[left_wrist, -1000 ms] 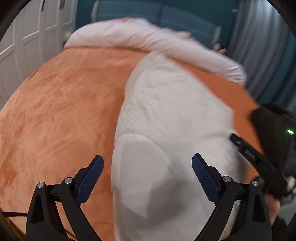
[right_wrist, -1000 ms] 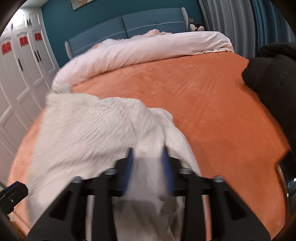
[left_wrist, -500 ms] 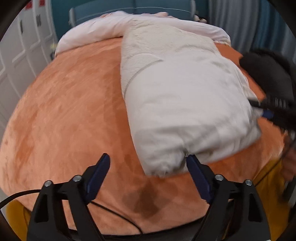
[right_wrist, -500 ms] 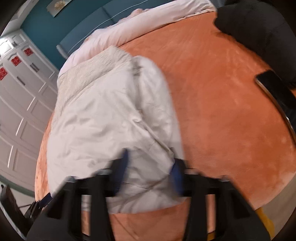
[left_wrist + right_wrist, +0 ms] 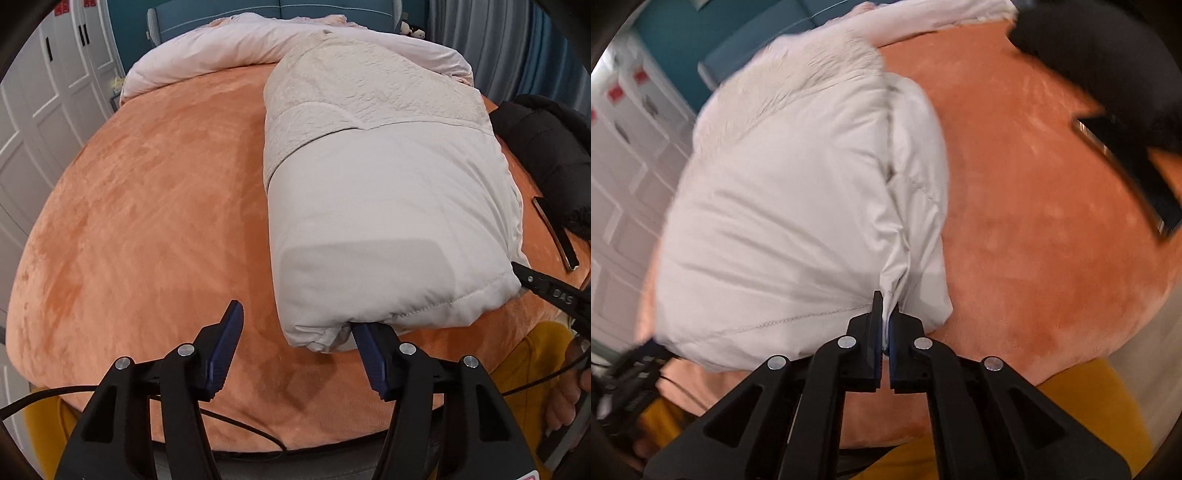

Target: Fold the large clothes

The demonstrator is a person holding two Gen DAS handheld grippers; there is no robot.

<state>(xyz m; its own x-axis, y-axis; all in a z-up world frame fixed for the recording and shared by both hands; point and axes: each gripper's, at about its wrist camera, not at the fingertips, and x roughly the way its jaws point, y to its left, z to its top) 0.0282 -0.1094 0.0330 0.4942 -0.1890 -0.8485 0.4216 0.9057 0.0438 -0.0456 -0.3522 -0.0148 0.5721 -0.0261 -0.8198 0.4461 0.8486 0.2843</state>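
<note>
A large pale grey padded coat (image 5: 384,206) with a fleecy lining lies folded lengthwise on the orange bed cover (image 5: 147,206). My left gripper (image 5: 297,343) is open and empty at the coat's near left corner; its right finger touches the hem. My right gripper (image 5: 885,325) is shut on a pinch of the coat (image 5: 798,206) at its near right corner. The right gripper's black fingers also show in the left wrist view (image 5: 546,291).
A black garment (image 5: 546,155) lies at the bed's right side, also in the right wrist view (image 5: 1100,62). A dark phone (image 5: 1126,173) lies beside it. A pink duvet (image 5: 258,48) is rolled at the headboard. White wardrobe doors (image 5: 40,99) stand left.
The coat has been pulled toward the bed's near edge and laid flat. My right gripper has closed tightly on its corner. My left gripper stays open and drew back to the hem.
</note>
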